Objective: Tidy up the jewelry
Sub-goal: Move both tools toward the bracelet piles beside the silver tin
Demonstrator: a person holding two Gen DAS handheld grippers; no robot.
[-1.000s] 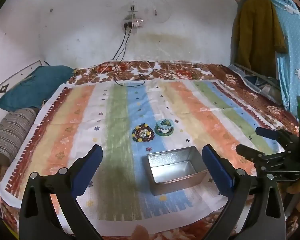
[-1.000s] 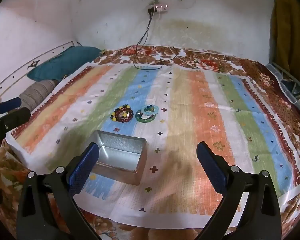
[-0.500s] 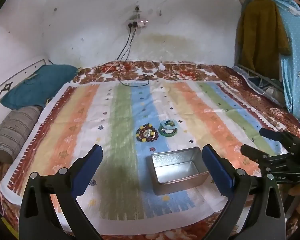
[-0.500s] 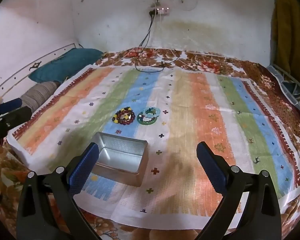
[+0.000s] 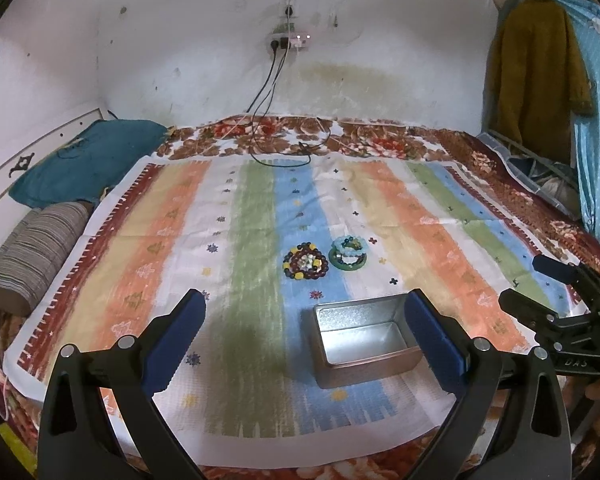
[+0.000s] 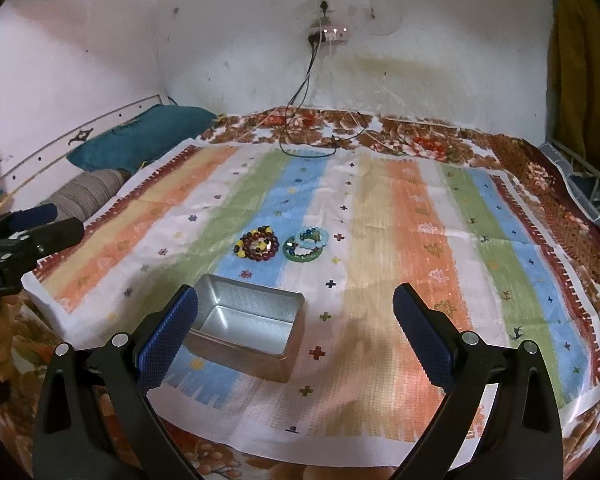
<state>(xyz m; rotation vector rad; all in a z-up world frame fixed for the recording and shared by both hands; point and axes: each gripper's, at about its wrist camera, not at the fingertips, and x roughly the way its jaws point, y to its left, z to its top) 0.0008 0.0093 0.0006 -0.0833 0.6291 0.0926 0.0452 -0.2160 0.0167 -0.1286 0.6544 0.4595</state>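
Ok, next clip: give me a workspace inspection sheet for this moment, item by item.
Surface: striped cloth spread over a floral bedcover.
Job's things: open metal tin, empty; dark bead bracelet and green-blue bracelets side by side beyond it on the cloth.
Clutter: nothing seen on the cloth.
Grippers: left gripper and right gripper both open, holding nothing, hovering short of the tin.
Cables: black cables run from a wall socket down onto the bed's far edge.
Surroundings: teal pillow, striped bolster, hanging clothes.

bracelet piles (image 5: 305,265): 2 (bead counts unclear) | tin (image 5: 364,335): 1 | pillows (image 5: 88,160): 2
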